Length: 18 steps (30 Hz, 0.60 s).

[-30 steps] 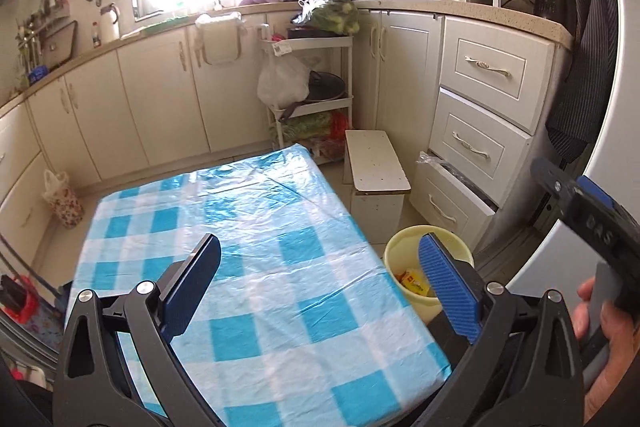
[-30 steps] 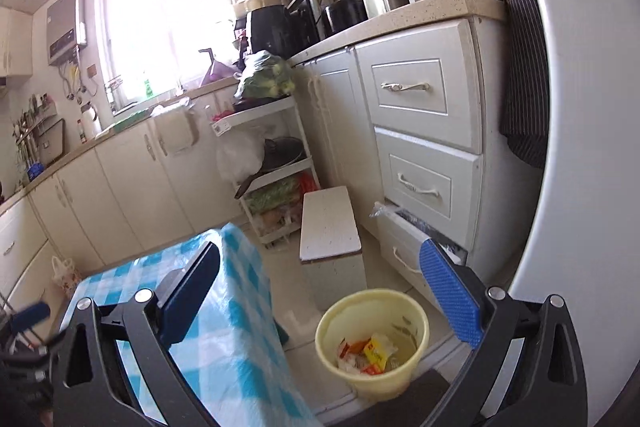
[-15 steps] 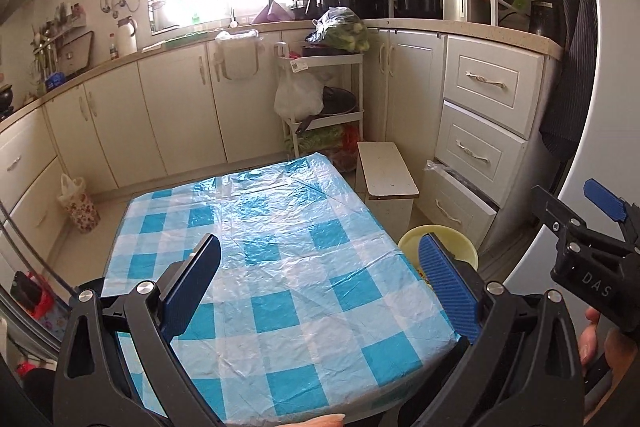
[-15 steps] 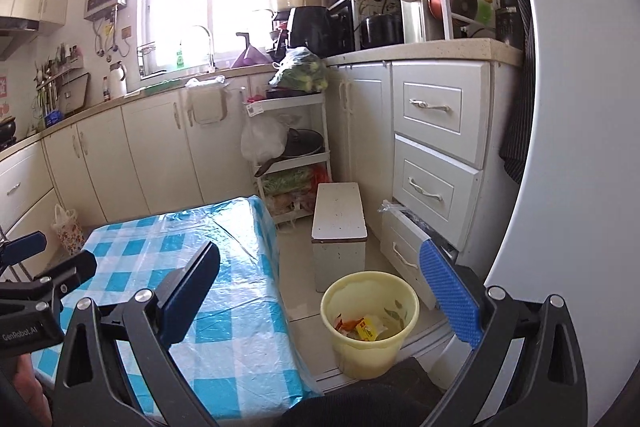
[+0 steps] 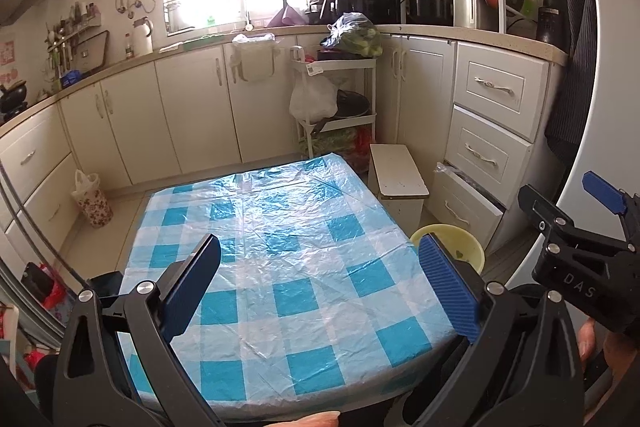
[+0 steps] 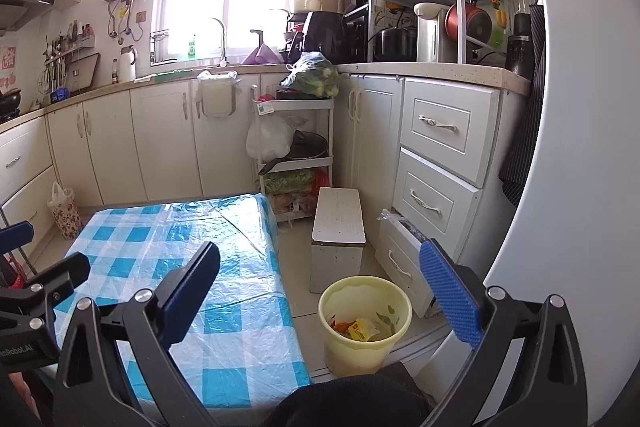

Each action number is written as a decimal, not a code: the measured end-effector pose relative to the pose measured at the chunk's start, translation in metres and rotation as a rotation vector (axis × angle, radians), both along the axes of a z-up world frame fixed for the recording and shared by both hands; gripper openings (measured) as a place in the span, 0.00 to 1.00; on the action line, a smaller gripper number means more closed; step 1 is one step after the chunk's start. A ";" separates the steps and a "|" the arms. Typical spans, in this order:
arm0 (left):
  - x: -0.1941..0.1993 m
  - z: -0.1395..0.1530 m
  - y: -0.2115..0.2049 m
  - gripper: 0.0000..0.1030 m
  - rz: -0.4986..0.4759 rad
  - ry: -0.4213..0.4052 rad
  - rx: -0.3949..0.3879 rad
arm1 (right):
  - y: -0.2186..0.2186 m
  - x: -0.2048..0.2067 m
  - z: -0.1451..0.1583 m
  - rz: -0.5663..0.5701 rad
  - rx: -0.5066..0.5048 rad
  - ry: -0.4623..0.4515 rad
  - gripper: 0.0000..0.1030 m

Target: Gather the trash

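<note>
A yellow waste bin (image 6: 366, 323) stands on the floor right of the table, holding several wrappers (image 6: 358, 327); in the left wrist view only the bin's rim (image 5: 460, 247) shows behind my finger. The table (image 5: 300, 227) wears a blue-and-white checked plastic cloth with nothing lying on it. My left gripper (image 5: 319, 267) hovers open above the table's near half, empty. My right gripper (image 6: 320, 291) is open and empty, held over the gap between the table's edge (image 6: 256, 267) and the bin. Each gripper shows in the other's view: the right gripper (image 5: 568, 195), the left gripper (image 6: 44, 251).
A white step stool (image 6: 338, 223) stands just behind the bin. A bottom drawer (image 6: 404, 247) is ajar with plastic sticking out. A shelf cart (image 6: 296, 147) with bags and pans sits in the corner. A white fridge (image 6: 580, 147) is on the right, a floral bag (image 5: 90, 199) on the floor left.
Both grippers have risen and drawn back from the bin, so more of the table and kitchen shows. Both stayed open and empty.
</note>
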<state>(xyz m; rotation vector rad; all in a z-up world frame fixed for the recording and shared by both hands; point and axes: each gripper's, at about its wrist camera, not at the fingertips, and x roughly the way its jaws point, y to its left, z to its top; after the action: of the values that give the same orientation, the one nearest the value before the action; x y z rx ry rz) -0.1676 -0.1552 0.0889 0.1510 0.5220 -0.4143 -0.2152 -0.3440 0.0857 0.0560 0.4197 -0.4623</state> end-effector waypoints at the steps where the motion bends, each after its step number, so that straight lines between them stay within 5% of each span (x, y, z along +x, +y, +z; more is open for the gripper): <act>1: -0.001 0.001 0.002 0.93 0.006 -0.001 -0.004 | 0.001 -0.001 0.000 0.001 -0.001 -0.001 0.93; 18: 0.005 0.001 0.029 0.93 0.088 0.001 -0.032 | 0.021 0.005 -0.002 0.022 -0.020 0.017 0.93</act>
<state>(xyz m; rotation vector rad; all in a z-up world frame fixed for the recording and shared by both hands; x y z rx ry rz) -0.1626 -0.1263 0.0900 0.0965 0.5206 -0.3369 -0.2098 -0.3234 0.0838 0.0279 0.4321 -0.4460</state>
